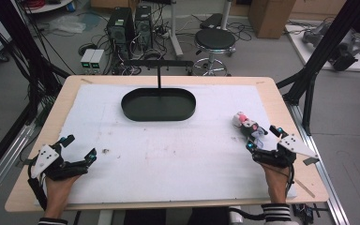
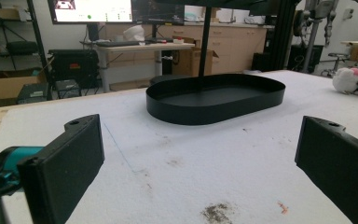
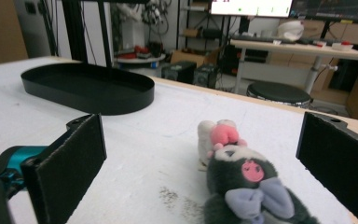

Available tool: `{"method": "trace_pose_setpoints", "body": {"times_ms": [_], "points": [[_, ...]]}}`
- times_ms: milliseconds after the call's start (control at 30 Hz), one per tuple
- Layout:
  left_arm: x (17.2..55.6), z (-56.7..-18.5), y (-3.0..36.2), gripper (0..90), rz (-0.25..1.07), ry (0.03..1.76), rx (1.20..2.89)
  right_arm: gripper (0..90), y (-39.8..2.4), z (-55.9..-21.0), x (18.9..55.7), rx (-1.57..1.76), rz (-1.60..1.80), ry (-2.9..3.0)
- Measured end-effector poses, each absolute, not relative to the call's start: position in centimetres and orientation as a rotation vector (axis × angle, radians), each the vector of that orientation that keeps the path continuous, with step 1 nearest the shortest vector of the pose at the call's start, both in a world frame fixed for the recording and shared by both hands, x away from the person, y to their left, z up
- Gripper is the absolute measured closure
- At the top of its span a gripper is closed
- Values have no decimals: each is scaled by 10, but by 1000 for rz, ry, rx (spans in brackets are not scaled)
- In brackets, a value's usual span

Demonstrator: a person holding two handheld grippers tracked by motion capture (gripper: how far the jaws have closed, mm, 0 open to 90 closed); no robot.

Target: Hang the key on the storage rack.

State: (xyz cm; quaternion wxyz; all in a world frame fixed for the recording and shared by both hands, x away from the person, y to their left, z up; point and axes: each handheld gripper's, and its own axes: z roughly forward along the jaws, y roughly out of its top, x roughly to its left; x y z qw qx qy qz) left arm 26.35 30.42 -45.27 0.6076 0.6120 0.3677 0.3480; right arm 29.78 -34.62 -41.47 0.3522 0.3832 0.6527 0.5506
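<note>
A small plush toy (image 1: pixel 247 124), dark grey with white and pink parts and a lilac bow, lies on the white mat at the right. In the right gripper view the plush toy (image 3: pixel 242 182) sits on the mat between my wide-apart jaws, touching neither. My right gripper (image 1: pixel 263 137) is open just behind it. A black oval tray (image 1: pixel 158 104) stands empty at the far middle of the mat; the tray (image 2: pixel 214 98) lies ahead in the left gripper view. My left gripper (image 1: pixel 80 146) rests open at the near left with nothing between its jaws.
A thin black post (image 1: pixel 159 77) rises behind the tray from a crossbar. The white mat (image 1: pixel 168 150) covers most of the wooden table (image 1: pixel 72 82) and carries small dirt spots (image 1: pixel 106 151). The plush toy (image 2: pixel 352 80) shows at the right edge of the left gripper view.
</note>
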Motion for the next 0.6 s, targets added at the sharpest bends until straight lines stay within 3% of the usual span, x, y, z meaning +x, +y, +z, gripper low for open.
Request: {"method": "trace_pose_setpoints", "body": {"times_ms": [600], "points": [[264,-453,304,17,808,853,1420,4,-356,-364,353,1034,1230,1977]]}}
